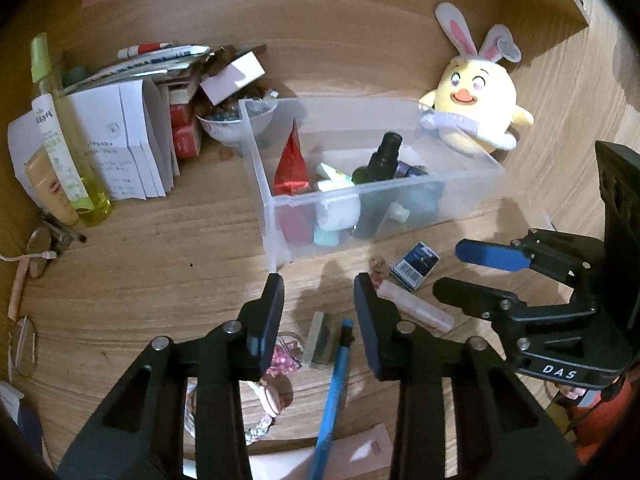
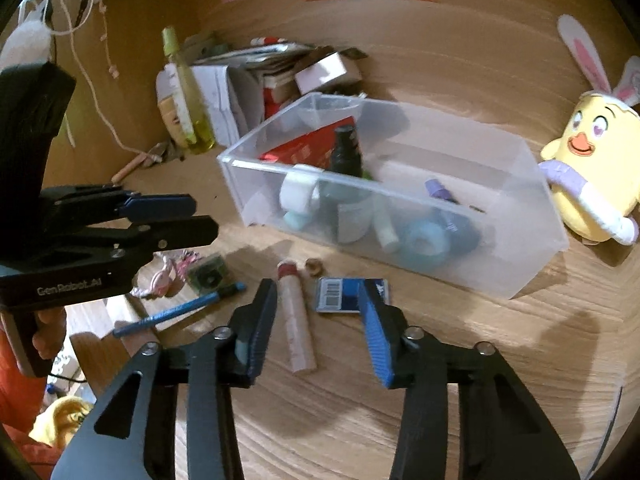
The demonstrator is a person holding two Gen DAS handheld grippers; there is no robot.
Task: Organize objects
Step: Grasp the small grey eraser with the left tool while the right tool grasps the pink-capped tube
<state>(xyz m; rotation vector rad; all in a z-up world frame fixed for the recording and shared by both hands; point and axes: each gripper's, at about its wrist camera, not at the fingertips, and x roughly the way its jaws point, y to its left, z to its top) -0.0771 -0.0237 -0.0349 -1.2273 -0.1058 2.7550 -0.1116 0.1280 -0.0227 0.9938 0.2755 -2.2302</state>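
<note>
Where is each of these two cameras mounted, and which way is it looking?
Left wrist view: sits on the left claw, looking down across the desk at the clear bin; the right claw shows at its right.
Right wrist view: sits on the right claw, facing the same bin; the left claw and a hand show at its left.
Shared: bin, blue pen, yellow plush.

A clear plastic bin (image 2: 520,264) stands on the wooden surface (image 2: 360,420), holding a dark bottle (image 2: 347,152), a red packet (image 2: 304,148) and what looks like tape rolls. In front lie a pinkish tube (image 2: 296,320), a blue carton (image 2: 340,296) and a blue pen (image 2: 180,312).
</note>
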